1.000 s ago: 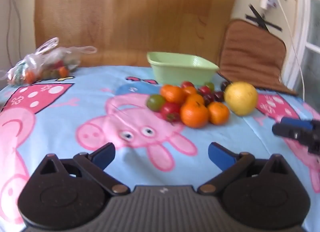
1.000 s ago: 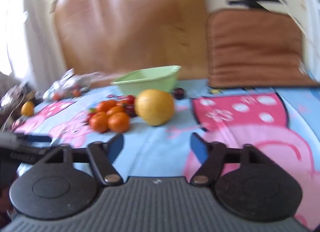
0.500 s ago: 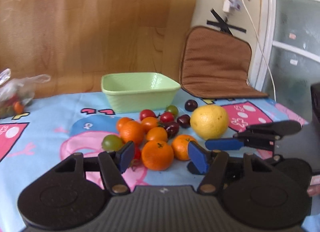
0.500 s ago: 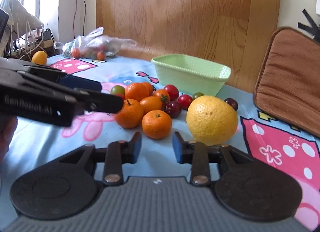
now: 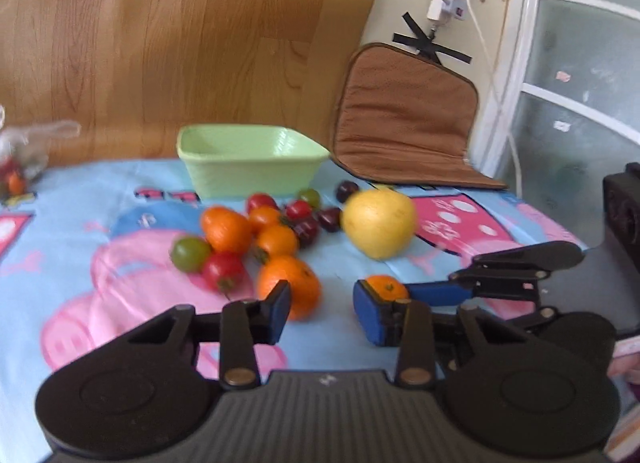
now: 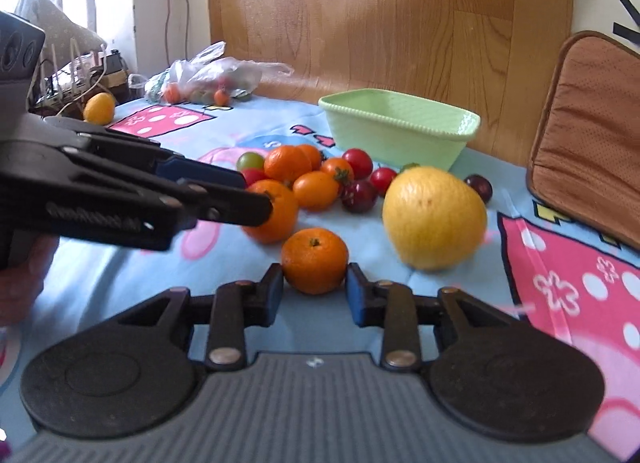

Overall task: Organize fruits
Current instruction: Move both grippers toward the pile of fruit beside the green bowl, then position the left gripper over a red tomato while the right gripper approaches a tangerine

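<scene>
A pile of mandarins, red and green tomatoes and dark cherries point(image 6: 316, 179) lies on the cartoon tablecloth before an empty green basket point(image 6: 400, 127). A big yellow citrus point(image 6: 434, 219) sits to its right. My right gripper point(image 6: 315, 293) has its blue pads on both sides of a small mandarin point(image 6: 315, 261), which rests on the cloth. My left gripper point(image 5: 322, 309) is open, its left pad just in front of a larger mandarin point(image 5: 290, 289). The right gripper's fingers and mandarin point(image 5: 386, 287) also show in the left wrist view.
A brown seat cushion point(image 5: 404, 119) leans against the wall at the back right. A plastic bag of fruit point(image 6: 204, 83) and a lone yellow fruit point(image 6: 99, 107) lie at the far left. A wooden panel stands behind the basket.
Both grippers have moved in toward the fruit pile. The right gripper has reached the small mandarin, which now sits between its pads, set apart from the pile.
</scene>
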`<state>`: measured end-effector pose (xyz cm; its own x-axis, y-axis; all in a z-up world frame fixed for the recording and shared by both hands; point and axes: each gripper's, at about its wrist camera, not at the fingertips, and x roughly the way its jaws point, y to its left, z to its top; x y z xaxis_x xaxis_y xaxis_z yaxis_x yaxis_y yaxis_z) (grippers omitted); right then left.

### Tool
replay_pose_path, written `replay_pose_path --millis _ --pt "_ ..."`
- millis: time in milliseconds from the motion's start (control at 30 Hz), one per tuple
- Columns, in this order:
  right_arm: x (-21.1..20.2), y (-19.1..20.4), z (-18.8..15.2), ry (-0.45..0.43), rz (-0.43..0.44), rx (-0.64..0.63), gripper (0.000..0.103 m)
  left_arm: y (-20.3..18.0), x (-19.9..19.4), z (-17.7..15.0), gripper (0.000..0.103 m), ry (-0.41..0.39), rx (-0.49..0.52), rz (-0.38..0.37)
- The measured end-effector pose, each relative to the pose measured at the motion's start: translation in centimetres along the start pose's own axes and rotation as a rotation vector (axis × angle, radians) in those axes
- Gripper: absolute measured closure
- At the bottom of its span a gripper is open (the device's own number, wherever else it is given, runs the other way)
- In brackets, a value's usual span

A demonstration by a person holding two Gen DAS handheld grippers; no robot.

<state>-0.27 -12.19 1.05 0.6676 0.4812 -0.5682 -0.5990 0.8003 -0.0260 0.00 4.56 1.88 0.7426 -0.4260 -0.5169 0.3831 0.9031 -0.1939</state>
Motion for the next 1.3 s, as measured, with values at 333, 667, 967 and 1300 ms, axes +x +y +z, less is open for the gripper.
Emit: replay_pose_path --millis 333,667,967,1300 --pt "-1.2 0.5 -0.4 -0.047 -0.074 -0.003 0.049 2.0 -2.8 -1.2 0.055 -0.046 -0.078 0.114" --pt "-2.0 3.8 1.4 -0.154 0.011 -0.083 0.049 6.7 -6.1 -0.4 0.056 -0.115 -0.206 0.166" --pt "1.3 9.5 2.2 -0.146 0.158 -0.128 0.05 9.7 -8.5 -4.5 0.055 -0.141 -0.277 0.253" --pt "2.1 11.1 1.9 -0.117 0.141 -0.105 0.05 11.7 -8.7 -5.4 0.055 -0.153 -0.392 0.188"
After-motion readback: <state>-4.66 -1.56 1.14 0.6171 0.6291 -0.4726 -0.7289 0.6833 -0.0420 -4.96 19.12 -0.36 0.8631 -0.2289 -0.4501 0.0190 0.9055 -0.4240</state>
